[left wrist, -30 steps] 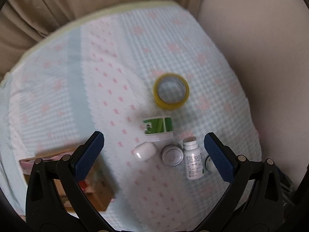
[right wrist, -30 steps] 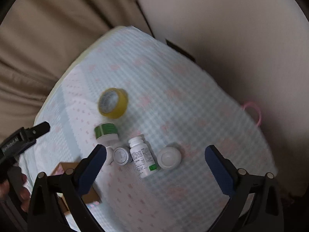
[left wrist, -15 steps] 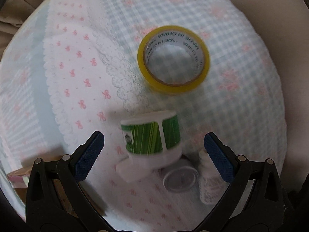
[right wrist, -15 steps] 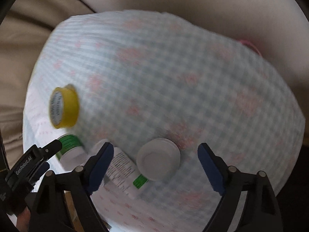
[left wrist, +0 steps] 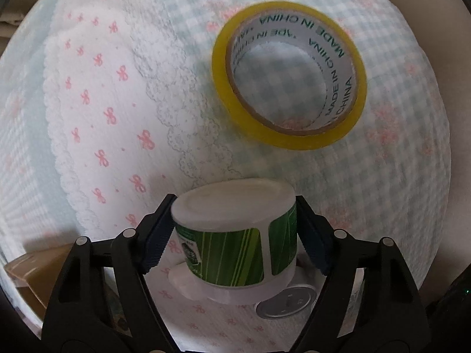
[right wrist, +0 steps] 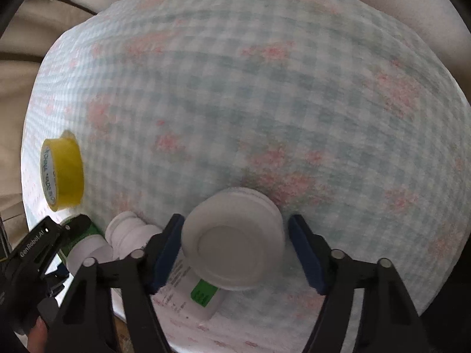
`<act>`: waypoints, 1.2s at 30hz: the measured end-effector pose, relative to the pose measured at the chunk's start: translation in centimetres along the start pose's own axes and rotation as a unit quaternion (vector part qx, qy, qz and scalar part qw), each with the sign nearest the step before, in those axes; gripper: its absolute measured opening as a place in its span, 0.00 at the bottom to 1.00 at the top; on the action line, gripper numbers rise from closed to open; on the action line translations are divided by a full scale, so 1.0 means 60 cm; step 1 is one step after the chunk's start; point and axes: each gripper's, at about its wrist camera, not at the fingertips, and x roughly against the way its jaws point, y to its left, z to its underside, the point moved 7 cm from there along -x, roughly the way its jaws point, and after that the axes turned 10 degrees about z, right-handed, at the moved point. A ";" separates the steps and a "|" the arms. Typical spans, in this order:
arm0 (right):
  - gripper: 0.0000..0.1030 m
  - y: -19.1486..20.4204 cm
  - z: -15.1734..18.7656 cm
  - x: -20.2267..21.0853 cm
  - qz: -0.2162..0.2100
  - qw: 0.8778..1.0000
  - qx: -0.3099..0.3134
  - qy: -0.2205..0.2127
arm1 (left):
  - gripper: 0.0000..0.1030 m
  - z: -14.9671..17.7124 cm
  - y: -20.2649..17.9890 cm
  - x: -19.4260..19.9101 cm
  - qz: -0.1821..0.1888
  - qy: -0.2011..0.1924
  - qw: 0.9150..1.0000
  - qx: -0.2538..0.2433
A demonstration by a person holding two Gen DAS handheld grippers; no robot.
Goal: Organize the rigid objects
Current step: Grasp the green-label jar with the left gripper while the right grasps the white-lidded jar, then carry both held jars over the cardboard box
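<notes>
On the checked cloth (left wrist: 397, 194) with pink bows, the left tongs (left wrist: 234, 235) were squeezed onto a white jar with a green striped label (left wrist: 235, 247), with one blue pad pressed on each side of it. Just past the jar lay a roll of yellow tape (left wrist: 290, 76) on its flat side, with "MADE IN CHINA" printed inside its ring. Right below the jar a small round silver lid (left wrist: 285, 303) peeked out, and a brown cardboard box (left wrist: 29, 267) showed at the left edge. Over by the right tongs (right wrist: 235, 244), a round white jar (right wrist: 232, 241) sat between the two blue pads; the left pad touched it, but a small gap showed at the right pad, so the tongs were narrow and not yet tight. Just left of it a white pill bottle (right wrist: 188, 276) lay on its side, partly under the jar. Farther left sat the yellow tape (right wrist: 63, 173), and the left tongs (right wrist: 63, 236) held the green jar (right wrist: 85, 244) there.
</notes>
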 end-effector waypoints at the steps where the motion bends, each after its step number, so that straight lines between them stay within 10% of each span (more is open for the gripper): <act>1: 0.58 -0.001 -0.001 0.000 0.004 1.000 0.001 -0.001 | 0.69 -0.004 -0.003 -0.006 0.002 0.004 1.000 0.000; 17: 0.54 -0.009 -0.021 0.029 -0.027 1.000 -0.004 0.001 | 0.67 0.005 -0.022 0.044 0.015 -0.027 0.999 -0.013; 36: 0.54 0.028 0.002 0.360 -0.097 0.979 0.145 -0.108 | 0.67 0.137 -0.019 0.433 0.077 -0.154 0.985 0.014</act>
